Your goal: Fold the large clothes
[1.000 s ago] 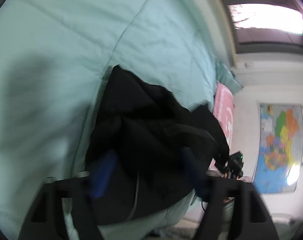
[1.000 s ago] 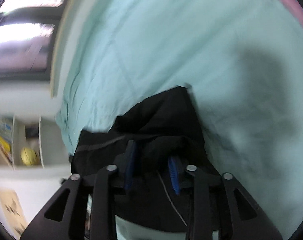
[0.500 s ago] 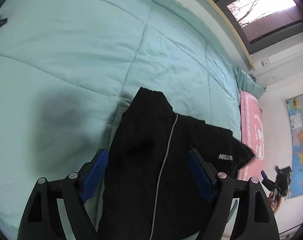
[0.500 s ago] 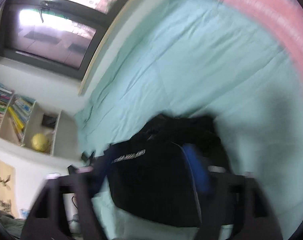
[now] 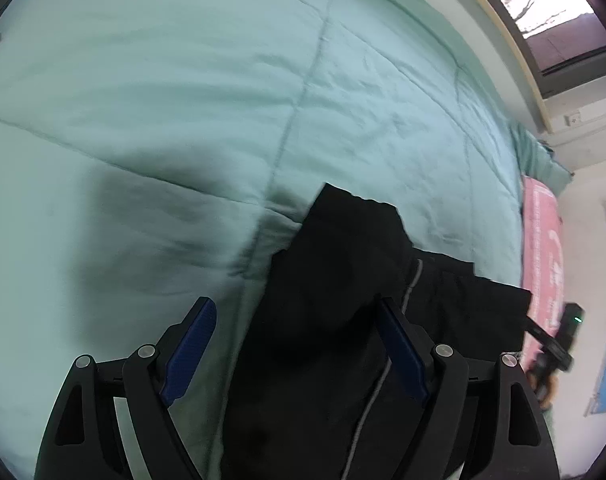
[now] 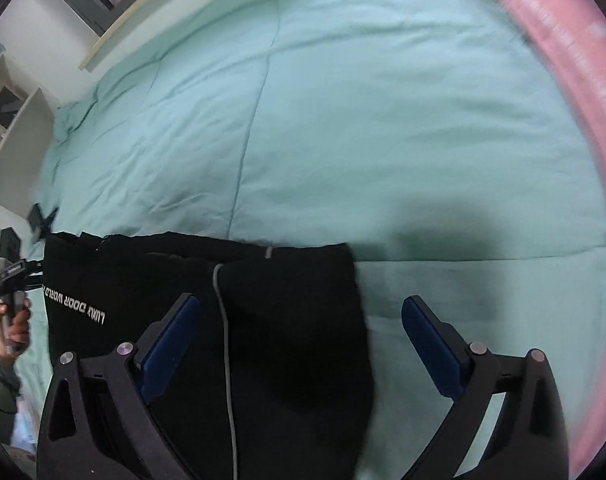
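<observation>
Lying now flat across the near edge of the pale green quilted bedspread (image 5: 263, 92), a large black garment of soft matte fabric (image 5: 335, 320), no longer bunched and lifted as a second ago. Hovering just above it, the left gripper (image 5: 293, 350), jaws spread wide and holding nothing, blue ribbed pads (image 5: 189, 344) clear of the cloth. Hanging likewise over the garment's right edge, the right gripper (image 6: 303, 346), jaws wide apart after being nearly closed on the fabric a second earlier. Suggesting a release just made: spreading probably done, first fold likely coming next. Showing a thin pale grey piping line (image 6: 225, 344) running down the cloth and white block lettering (image 6: 73, 306) near one side, with a straight far hem and squared corners. Looking limp and prone to slipping into wrinkles, so calling for a pinch at the corners. Bordering the bedspread at the far side, a pink padded strip (image 6: 563, 52), smooth and rounded.
</observation>
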